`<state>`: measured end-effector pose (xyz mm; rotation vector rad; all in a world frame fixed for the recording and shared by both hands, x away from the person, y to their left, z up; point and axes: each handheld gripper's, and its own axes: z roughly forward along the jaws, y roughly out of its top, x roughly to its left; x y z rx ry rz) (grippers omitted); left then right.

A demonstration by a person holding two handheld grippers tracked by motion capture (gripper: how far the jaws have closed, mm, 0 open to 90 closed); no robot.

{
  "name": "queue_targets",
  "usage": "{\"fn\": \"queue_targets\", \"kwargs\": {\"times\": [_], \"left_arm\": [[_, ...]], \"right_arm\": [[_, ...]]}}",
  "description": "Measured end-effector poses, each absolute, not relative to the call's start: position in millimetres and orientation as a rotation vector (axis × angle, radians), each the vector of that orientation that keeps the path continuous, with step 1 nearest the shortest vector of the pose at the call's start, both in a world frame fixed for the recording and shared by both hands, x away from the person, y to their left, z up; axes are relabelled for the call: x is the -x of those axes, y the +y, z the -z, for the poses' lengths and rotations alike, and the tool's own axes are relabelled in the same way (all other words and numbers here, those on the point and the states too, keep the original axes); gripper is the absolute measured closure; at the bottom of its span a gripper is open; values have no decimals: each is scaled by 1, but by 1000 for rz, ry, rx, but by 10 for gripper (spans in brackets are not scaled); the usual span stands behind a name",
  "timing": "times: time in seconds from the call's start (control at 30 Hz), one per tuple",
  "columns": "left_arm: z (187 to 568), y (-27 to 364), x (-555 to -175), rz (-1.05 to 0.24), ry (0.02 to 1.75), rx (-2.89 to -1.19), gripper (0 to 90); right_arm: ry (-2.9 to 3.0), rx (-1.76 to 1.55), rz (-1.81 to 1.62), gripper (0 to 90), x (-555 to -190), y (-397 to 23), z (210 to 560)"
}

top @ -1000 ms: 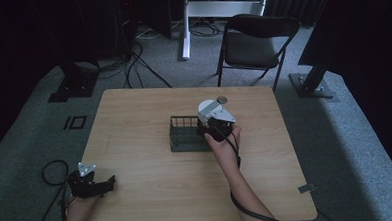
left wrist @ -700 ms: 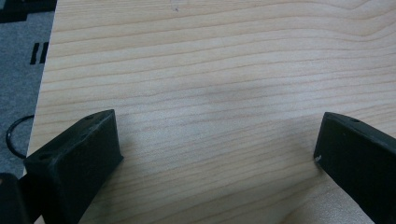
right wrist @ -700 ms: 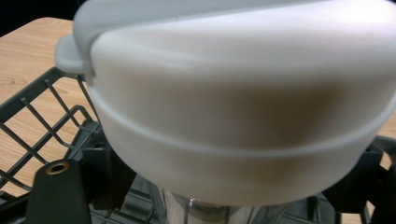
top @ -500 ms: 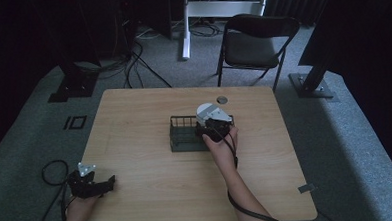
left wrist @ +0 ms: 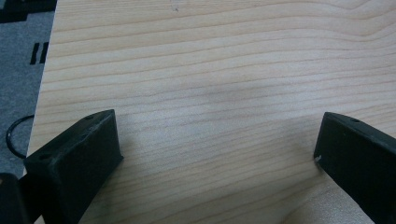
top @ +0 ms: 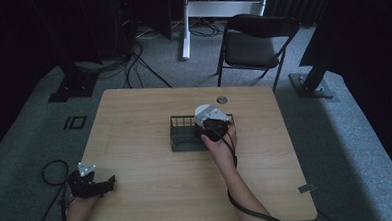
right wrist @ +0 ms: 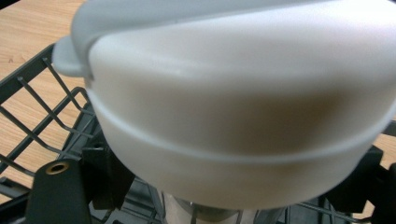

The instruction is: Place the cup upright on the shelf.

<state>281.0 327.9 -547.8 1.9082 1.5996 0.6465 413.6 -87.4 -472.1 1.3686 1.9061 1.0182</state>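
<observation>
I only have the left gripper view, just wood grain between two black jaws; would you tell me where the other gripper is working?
Observer: The right gripper is over a dark wire rack at the middle of the table.
Operator: Thank you. Is it carrying anything?
Observer: Its own view shows a white bowl-like item right at its jaws, above the rack's wires; I cannot confirm the grip.
Operator: And where does my gripper sit?
Observer: The left gripper is at the table's near left corner, jaws wide open, far from the rack.
</observation>
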Motion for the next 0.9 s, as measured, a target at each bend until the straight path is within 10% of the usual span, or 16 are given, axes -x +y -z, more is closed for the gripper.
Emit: {"fn": "queue_targets", "kwargs": {"times": [0.9], "left_arm": [[548, 328, -281, -647, 1599, -1908, 6]], "right_arm": [[1860, -1364, -1085, 179, -403, -94, 482]]}}
